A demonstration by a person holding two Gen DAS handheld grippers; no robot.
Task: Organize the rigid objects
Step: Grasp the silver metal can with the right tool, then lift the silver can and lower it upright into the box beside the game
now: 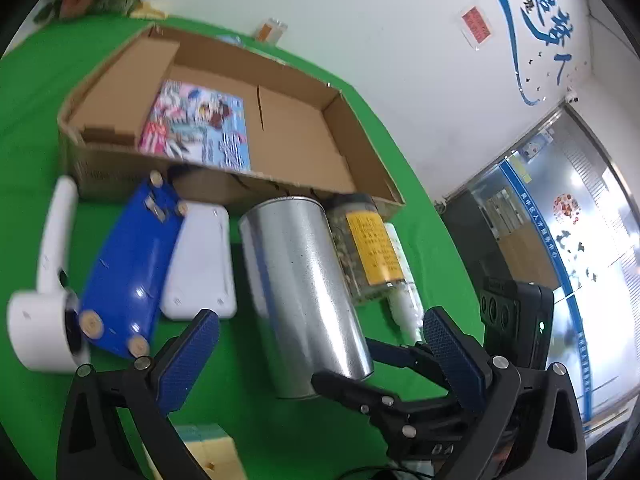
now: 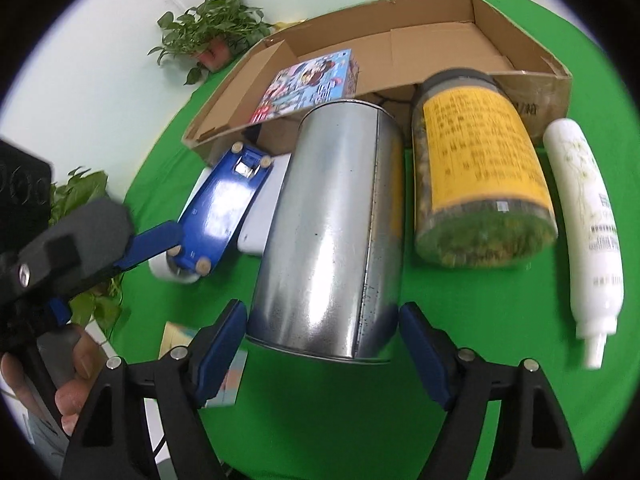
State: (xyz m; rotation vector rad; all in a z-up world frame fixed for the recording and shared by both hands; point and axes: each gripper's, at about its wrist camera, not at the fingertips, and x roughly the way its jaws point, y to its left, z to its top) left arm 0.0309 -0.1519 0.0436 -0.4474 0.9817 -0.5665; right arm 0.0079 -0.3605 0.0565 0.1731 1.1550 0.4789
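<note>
Silver tin (image 2: 332, 232) between right claw (image 2: 322, 354) pads, contact unclear, left claw (image 1: 320, 354) wide open.

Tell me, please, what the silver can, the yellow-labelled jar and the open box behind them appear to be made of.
Silver can: likely sheet metal, bright brushed finish with streaky glare and a vertical side seam.
Yellow-labelled jar: clear plastic or glass, unclear which; the greenish contents show through below a matte paper-like label.
Open box: corrugated cardboard, plain brown and matte, with folded flaps and raw edges.
</note>
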